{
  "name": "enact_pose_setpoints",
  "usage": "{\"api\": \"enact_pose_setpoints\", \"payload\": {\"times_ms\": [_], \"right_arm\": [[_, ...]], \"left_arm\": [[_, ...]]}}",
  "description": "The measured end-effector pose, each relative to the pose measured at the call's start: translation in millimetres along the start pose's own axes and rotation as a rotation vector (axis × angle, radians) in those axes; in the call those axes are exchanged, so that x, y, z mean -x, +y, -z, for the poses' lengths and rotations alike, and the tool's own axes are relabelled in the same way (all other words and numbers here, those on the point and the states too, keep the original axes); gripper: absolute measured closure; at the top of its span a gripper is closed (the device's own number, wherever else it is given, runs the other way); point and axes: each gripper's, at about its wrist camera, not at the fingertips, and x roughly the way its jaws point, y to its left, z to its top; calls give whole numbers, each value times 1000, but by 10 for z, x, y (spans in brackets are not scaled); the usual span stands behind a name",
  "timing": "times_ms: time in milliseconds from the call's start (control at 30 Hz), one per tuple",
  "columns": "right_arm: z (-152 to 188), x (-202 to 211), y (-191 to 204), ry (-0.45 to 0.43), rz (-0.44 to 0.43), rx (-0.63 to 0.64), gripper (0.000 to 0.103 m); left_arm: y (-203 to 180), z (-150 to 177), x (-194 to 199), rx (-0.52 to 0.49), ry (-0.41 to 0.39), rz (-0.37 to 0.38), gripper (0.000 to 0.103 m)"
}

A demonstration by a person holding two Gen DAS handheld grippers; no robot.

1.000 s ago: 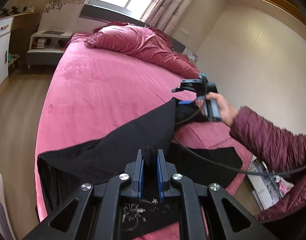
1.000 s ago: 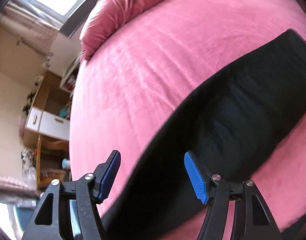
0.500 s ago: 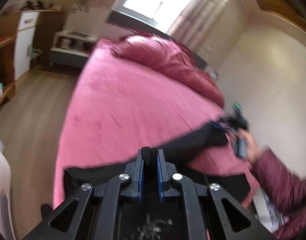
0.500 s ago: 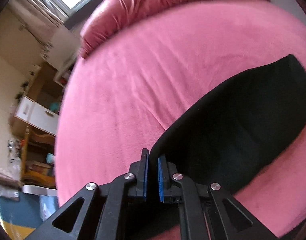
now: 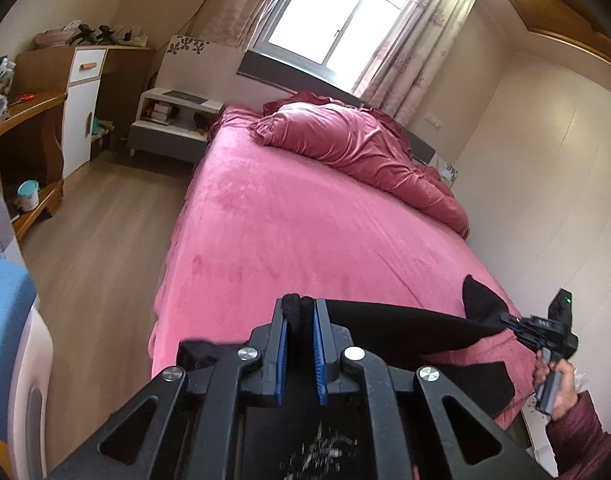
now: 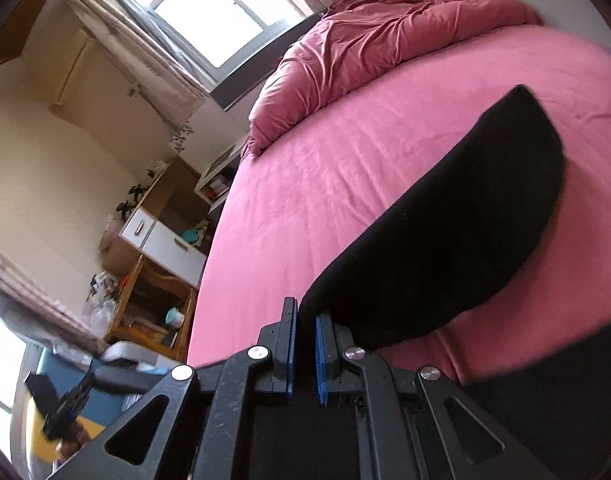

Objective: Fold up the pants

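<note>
Black pants (image 5: 401, 330) are stretched taut across the near end of the pink bed (image 5: 305, 232), their long axis running crosswise from the left tongs (image 5: 299, 312) to the right tongs (image 5: 513, 322), with a lower layer lying flat on the bedspread. Both tongs are pressed together on the fabric: the left pinches a rolled edge, and the right wrist view shows the right pair clamping a dark fold that arcs away over the bed. The lower part of the garment is hidden behind the tongs' frames, so its waist and hems cannot be told apart.
</note>
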Motion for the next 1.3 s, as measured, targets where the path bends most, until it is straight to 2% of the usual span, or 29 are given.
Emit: {"api": "enact_pose_setpoints", "payload": {"times_ms": [167, 467, 567, 700, 867, 967, 1067, 1167, 1233, 1300], "right_arm": [[638, 207, -117, 80, 26, 5, 95], [1468, 77, -543, 219, 113, -52, 96], [1585, -31, -669, 252, 150, -57, 96], [1656, -161, -702, 285, 186, -32, 96], [1646, -102, -673, 296, 165, -2, 96], [1712, -111, -668, 340, 180, 40, 96], [1786, -197, -756, 364, 194, 21, 96], [1786, -214, -778, 368, 188, 6, 96], [1770, -204, -806, 370, 188, 4, 95], [1779, -198, -762, 373, 188, -4, 93]], "left_arm": [[91, 391, 95, 31, 55, -19, 92], [452, 1199, -118, 140, 224, -91, 92], [580, 1327, -204, 187, 256, -105, 92], [619, 1387, -266, 199, 266, -132, 92], [580, 1255, -176, 174, 220, -138, 92], [632, 1295, -210, 185, 259, -131, 89], [759, 1327, -191, 270, 289, -123, 76], [917, 1318, -51, 390, 283, -94, 74], [956, 1309, 41, 429, 269, -88, 74], [986, 1324, 143, 494, 264, -35, 74]]}}
